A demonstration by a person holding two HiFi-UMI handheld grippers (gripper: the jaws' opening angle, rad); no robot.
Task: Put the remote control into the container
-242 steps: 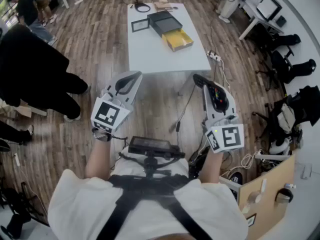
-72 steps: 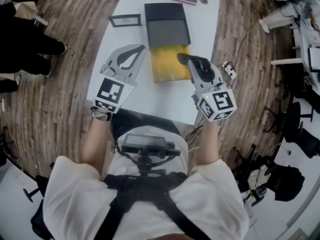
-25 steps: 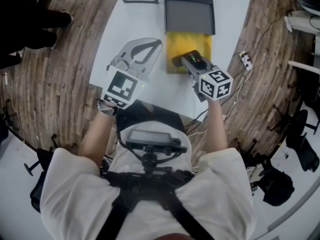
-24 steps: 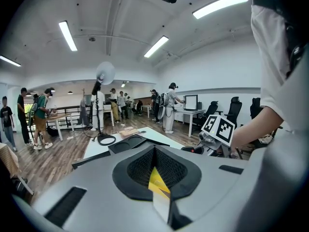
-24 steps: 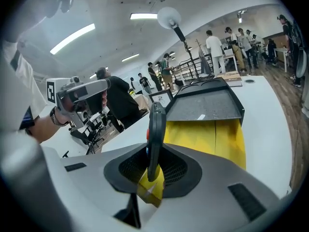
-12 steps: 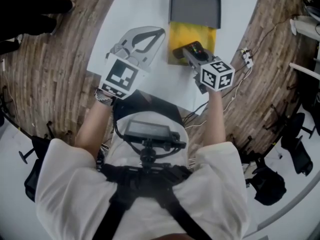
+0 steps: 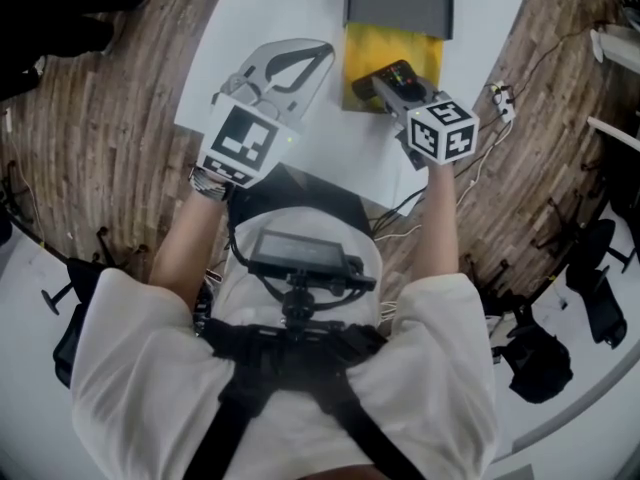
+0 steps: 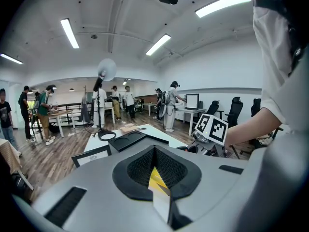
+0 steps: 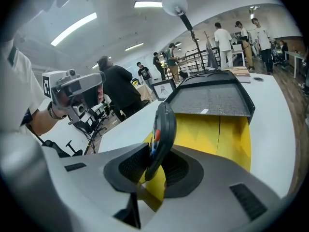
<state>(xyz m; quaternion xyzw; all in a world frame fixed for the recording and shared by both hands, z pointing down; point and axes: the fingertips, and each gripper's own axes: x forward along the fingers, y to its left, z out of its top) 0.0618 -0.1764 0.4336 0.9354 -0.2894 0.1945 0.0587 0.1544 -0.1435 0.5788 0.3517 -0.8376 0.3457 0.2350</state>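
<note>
Now, only the right gripper view shows my right gripper jaws clamped on the remote control, edge-up at the yellow container; my left gripper, at its 9 o'clock, has its jaws together.

The head view looks steeply down from above the person's shoulders onto a white table close below. The left gripper view sits low behind its jaws, facing nearly level across that table, catching the right gripper. The right gripper view tilts down, close over the yellow container, which the head view shares, with the left gripper at its left.
</note>
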